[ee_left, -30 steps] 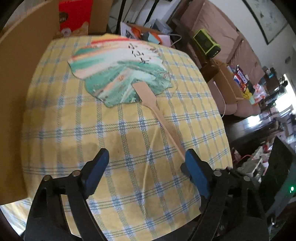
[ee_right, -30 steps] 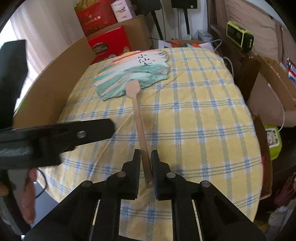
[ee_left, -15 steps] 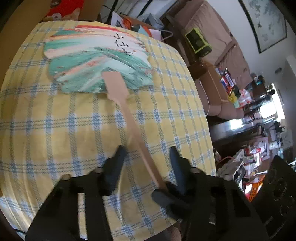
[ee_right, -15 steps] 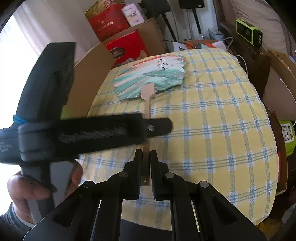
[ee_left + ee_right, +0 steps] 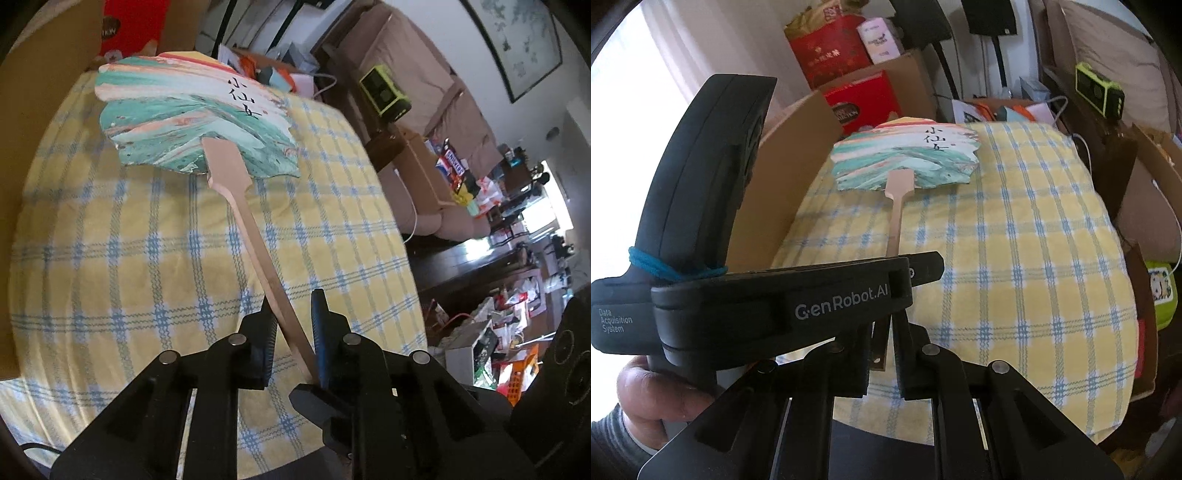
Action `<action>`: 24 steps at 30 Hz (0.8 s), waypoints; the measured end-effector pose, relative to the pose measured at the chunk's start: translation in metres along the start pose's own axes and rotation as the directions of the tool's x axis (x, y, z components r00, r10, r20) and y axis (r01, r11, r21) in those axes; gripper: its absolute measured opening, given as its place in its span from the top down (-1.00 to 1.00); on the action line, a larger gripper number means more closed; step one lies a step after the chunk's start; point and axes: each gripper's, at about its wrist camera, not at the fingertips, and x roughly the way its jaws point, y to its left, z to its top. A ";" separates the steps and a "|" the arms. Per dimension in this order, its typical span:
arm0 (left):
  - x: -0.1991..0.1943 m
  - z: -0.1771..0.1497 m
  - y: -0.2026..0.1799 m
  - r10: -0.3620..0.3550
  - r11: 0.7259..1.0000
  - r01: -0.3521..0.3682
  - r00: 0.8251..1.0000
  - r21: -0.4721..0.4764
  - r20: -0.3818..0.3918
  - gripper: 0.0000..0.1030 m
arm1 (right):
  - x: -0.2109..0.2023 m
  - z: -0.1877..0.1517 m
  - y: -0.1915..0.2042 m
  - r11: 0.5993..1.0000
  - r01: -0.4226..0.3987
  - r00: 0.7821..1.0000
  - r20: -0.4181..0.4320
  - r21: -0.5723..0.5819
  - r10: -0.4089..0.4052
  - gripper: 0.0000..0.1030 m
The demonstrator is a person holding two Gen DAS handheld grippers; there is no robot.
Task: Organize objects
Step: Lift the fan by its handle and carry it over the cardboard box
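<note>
Both grippers are on the one fan (image 5: 192, 122), a flat paddle fan with a green, white and pink painted face and a long pale wooden handle (image 5: 258, 240). The left gripper (image 5: 291, 332) has its jaws drawn close around the lower part of the handle; the handle runs slantwise between them, touching the right pad near its base and lying against the tip of the left one, so it looks pinched, though a sliver of gap shows on one side. The right gripper (image 5: 881, 354) has the very end of the handle between its two fingers, which stand narrowly apart with the wood filling the space between them.

From the right gripper's view the left tool (image 5: 798, 302) crosses sideways just ahead of its fingers, over the handle, with a bare hand (image 5: 653, 398) gripping its stem at the lower left. Beyond that crossing the handle runs straight ahead and the fan's face sits farther out, tilted up from the yellow and blue checked tablecloth (image 5: 1034, 258) rather than lying flat on it.

A tall sheet of brown cardboard (image 5: 783, 177) stands along the left edge of the table. A red box (image 5: 862, 103) sits past the fan at the far end, and a lime-green device (image 5: 1099, 92) rests off to the far right by the sofa.
</note>
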 end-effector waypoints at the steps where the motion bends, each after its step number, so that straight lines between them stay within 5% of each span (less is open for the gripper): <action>1: -0.004 0.001 -0.001 0.001 1.000 -0.001 1.000 0.002 0.009 0.69 | -0.002 0.002 0.002 1.000 -0.001 1.000 0.005 -0.004 0.001 0.81; 24: -0.121 0.036 0.043 0.029 0.998 -0.018 0.979 -0.057 0.200 0.69 | -0.021 0.057 0.105 0.980 -0.054 0.995 0.077 -0.193 0.070 0.81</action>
